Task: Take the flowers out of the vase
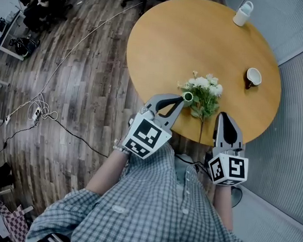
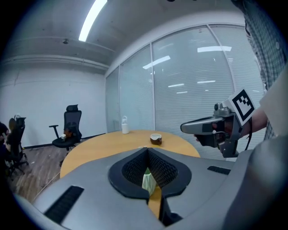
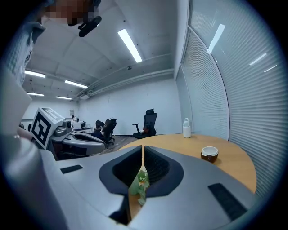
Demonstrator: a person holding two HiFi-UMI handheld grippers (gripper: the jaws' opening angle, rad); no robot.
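Left gripper [image 1: 182, 101] jaws are shut on the pale green vase [image 2: 148, 182], which is mostly hidden between them. Right gripper [image 1: 222, 117] jaws pinch the flowers' [image 1: 206, 88] leaves just beside it, over the table's [image 1: 188, 37] near edge. The stem's lower end is hard to make out.

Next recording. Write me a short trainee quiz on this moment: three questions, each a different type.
1. Multiple choice: what does the left hand-held gripper clamp? A) nothing B) the vase C) a spoon
2. True or false: the right hand-held gripper has its jaws wide apart.
3. Fill in: the table top is ____ in shape.

Key: 1 B. 2 False: its jaws are shut on the flowers. 3 round.
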